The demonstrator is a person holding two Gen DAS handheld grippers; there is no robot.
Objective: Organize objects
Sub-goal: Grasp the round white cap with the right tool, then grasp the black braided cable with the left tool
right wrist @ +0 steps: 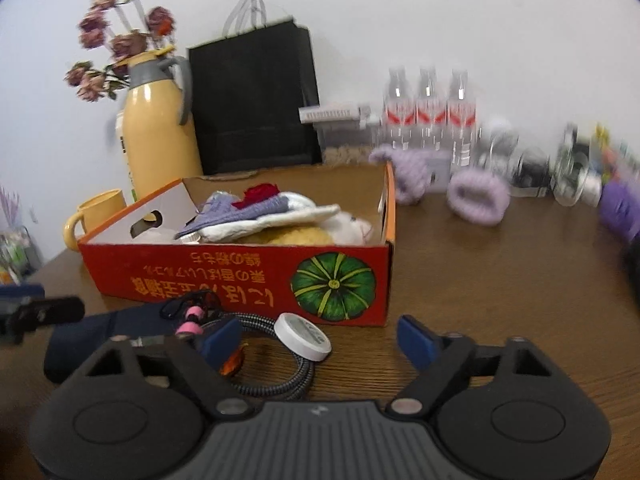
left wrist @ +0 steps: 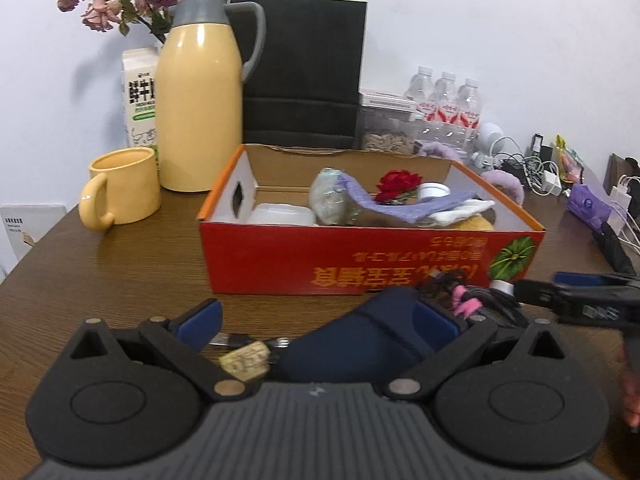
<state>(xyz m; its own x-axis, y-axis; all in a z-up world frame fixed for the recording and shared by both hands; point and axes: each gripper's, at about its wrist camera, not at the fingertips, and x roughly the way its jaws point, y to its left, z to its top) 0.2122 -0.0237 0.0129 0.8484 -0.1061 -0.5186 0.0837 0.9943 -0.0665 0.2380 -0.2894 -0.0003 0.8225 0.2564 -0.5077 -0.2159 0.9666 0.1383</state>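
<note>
Right view only: white tape roll (right wrist: pixel 305 336) between the apart right tongs (right wrist: pixel 320 340) — untouched. Left tongs (left wrist: pixel 320 320) apart, straddling a navy pouch (left wrist: pixel 352 336) — contact unclear, red box (left wrist: pixel 360 256) beyond.

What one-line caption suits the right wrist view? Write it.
Open tongs hover over white tape roll before red box.

The flowers (left wrist: pixel 120 0) are cut off by the top edge in the left wrist view. The thermos (left wrist: pixel 200 92) hides half of the carton (left wrist: pixel 138 96). In the right wrist view, the far right clutter (right wrist: pixel 576 168) is too blurred to identify. The box (right wrist: pixel 240 276) wall hides its lower contents.
</note>
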